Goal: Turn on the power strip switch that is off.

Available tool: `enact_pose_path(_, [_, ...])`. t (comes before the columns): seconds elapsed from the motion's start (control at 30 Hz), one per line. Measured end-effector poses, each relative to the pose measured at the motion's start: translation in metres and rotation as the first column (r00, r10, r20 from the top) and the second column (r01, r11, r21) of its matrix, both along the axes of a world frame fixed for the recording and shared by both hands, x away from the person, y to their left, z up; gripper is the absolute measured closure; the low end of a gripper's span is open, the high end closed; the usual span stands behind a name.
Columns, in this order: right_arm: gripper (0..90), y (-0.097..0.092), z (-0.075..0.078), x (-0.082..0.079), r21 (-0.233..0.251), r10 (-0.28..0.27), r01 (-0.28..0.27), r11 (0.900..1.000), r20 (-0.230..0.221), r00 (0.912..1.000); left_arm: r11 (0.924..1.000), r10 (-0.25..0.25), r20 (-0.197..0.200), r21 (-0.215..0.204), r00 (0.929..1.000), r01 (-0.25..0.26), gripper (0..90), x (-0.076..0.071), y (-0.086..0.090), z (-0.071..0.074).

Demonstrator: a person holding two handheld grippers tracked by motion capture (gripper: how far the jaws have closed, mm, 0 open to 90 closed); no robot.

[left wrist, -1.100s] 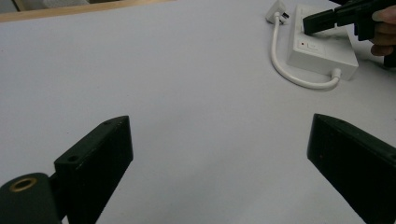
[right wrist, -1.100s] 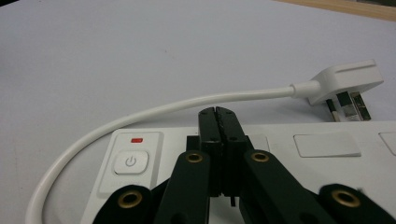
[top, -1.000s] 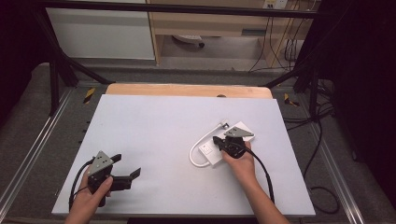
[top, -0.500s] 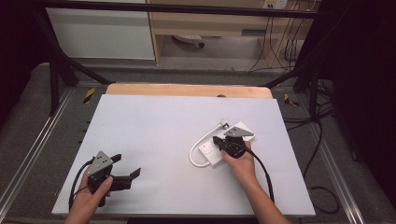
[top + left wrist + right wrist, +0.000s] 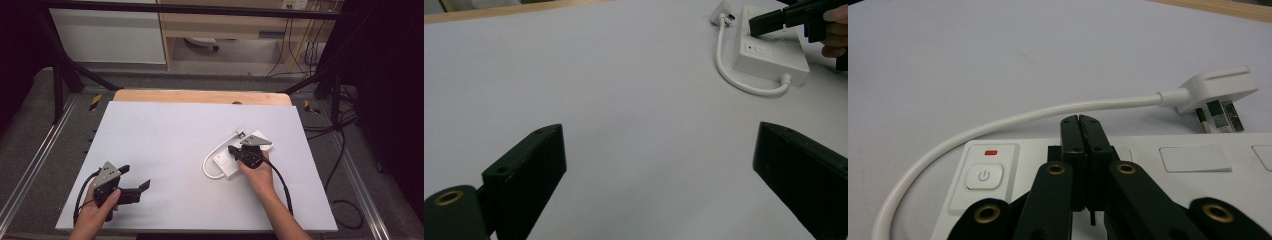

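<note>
Pressed together with nothing between its jaws, the right gripper (image 5: pixel 1082 120) rests its tip on top of the white power strip (image 5: pixel 235 162), just right of the power button (image 5: pixel 984 176), above which sits a small red mark (image 5: pixel 991 152). From the gripper, the strip's white cord (image 5: pixel 998 125) loops out at 9 o'clock and curves round to the plug (image 5: pixel 1215 95), which lies on its side at 1 o'clock with its pins showing. The strip itself sits right of centre on the white table (image 5: pixel 165 135). At 8 o'clock in the high view, well apart, the left gripper (image 5: pixel 136 181) rests with its 2 jaws spread over bare table. The risk I see: the closed tip could slide off the smooth casing or nudge the light strip sideways, since nothing pins it down; a push aimed off-centre would miss the button.
</note>
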State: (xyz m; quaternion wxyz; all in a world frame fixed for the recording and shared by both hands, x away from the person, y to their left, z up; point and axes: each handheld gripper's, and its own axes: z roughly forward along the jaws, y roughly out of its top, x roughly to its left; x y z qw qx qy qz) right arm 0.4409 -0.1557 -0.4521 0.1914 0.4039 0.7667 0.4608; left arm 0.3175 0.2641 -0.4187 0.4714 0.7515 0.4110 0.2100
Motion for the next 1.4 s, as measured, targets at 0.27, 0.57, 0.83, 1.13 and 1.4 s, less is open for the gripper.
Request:
enact_pose_path(0.27, [90.0, 0.001, 0.001, -0.001, 0.005, 0.002, -0.002, 1.0000, -0.001, 1.0000, 1.0000, 0.001, 0.001, 0.000, 1.0000, -0.001, 7.0, 0.000, 0.000, 0.000])
enact_pose_path(0.57, [90.0, 0.001, 0.004, -0.003, 0.019, 0.002, -0.002, 0.9998, 0.004, 1.0000, 1.0000, 0.001, 0.002, 0.000, 1.0000, -0.001, 7.0, 0.000, 0.000, 0.000])
enact_pose_path(0.83, [90.0, 0.000, 0.010, -0.005, 0.034, 0.009, -0.010, 0.9994, 0.016, 0.9998, 1.0000, 0.001, 0.001, 0.002, 1.0000, -0.001, 7.0, 0.000, 0.000, 0.000])
enact_pose_path(1.13, [90.0, 0.001, 0.018, -0.008, 0.049, 0.014, -0.015, 0.9987, 0.029, 0.9995, 1.0000, 0.001, 0.001, 0.005, 1.0000, -0.001, 7.0, 0.000, 0.000, 0.000])
enact_pose_path(1.4, [89.4, -0.002, 0.024, -0.010, 0.060, 0.012, -0.014, 0.9981, 0.035, 0.9993, 1.0000, 0.000, 0.000, 0.006, 1.0000, 0.000, 7.0, 0.000, 0.000, 0.000])
